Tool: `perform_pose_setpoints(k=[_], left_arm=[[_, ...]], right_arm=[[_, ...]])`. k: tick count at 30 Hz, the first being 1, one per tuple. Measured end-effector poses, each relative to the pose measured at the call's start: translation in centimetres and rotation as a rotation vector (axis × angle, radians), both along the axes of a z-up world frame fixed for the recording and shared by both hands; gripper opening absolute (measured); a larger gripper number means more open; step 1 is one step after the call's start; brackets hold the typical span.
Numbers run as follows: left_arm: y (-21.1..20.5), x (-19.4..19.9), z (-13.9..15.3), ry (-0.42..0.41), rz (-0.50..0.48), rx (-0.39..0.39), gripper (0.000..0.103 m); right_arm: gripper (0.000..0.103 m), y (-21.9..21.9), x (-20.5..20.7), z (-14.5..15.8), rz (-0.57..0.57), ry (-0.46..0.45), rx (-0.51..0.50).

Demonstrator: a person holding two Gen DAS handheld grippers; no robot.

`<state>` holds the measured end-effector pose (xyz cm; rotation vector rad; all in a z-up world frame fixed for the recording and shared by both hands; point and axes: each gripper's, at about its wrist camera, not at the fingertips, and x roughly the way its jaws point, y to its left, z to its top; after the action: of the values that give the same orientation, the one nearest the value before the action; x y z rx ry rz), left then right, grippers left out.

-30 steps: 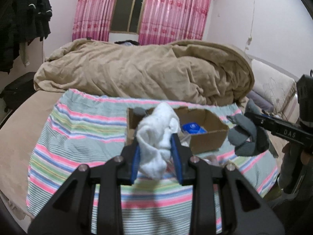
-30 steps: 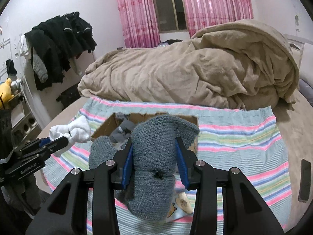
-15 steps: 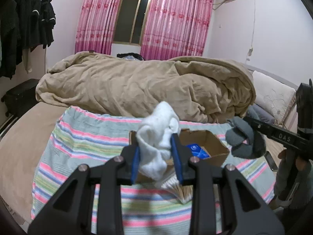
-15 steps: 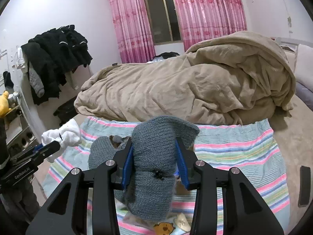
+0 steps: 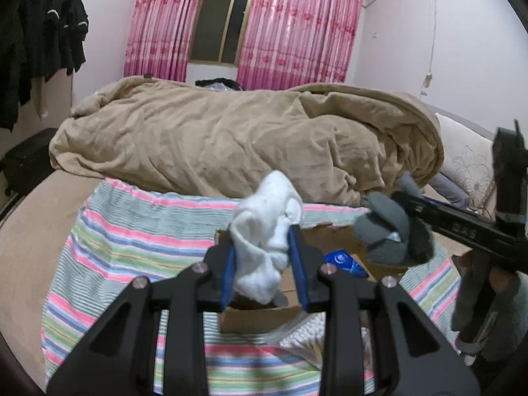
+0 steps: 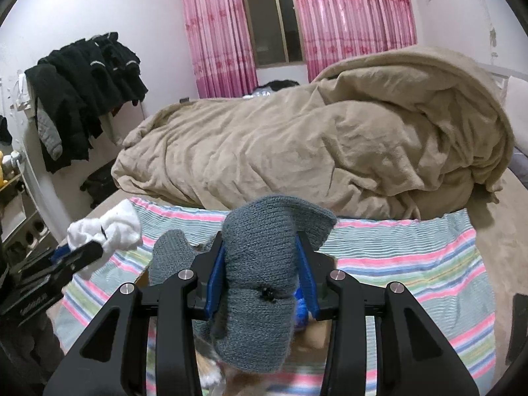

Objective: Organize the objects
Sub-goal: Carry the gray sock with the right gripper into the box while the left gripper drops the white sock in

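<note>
My left gripper (image 5: 262, 260) is shut on a white sock (image 5: 267, 227) and holds it in the air above the near end of a brown cardboard box (image 5: 260, 320). My right gripper (image 6: 260, 277) is shut on a grey knitted sock (image 6: 260, 283) and holds it above the same box, most of which it hides. The grey sock (image 5: 386, 231) also shows at the right of the left wrist view, and the white sock (image 6: 105, 231) at the left of the right wrist view. A blue item (image 5: 343, 260) lies inside the box.
The box stands on a striped cloth (image 5: 132, 231) spread over the bed. A heaped tan blanket (image 5: 231, 145) lies behind it. A bag of cotton swabs (image 5: 307, 336) lies in front of the box. Dark clothes (image 6: 79, 92) hang on the left wall. A dark flat object (image 6: 516, 326) lies at the right.
Both grippers have risen with their socks still held, and both views have tilted up. The box now sits lower in both views and is more hidden.
</note>
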<state>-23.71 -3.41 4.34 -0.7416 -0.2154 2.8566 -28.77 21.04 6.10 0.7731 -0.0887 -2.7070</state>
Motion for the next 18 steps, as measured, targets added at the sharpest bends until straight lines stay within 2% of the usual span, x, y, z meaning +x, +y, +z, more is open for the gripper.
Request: perform_pose_setpoints(k=[6,13,18], left_arm=[[-0.3,-2.0,-1.8,-0.058,0.003,0.004,0.031],[-0.3,-2.4,-2.7,-0.052,0.006,0.002,0.031],[-0.1,-2.8,-3.7,-0.067,0.005,0.009,0.031]], right_arm=[[0.042,-2.4,-3.1,-2.1,0.032,-0.058,0.016],[0.042,-5.1,-5.2,-5.3,0.057,-0.146,0.042],[0.043,-6.5,-6.5,-8.0,0.079,-0.246,0.036]])
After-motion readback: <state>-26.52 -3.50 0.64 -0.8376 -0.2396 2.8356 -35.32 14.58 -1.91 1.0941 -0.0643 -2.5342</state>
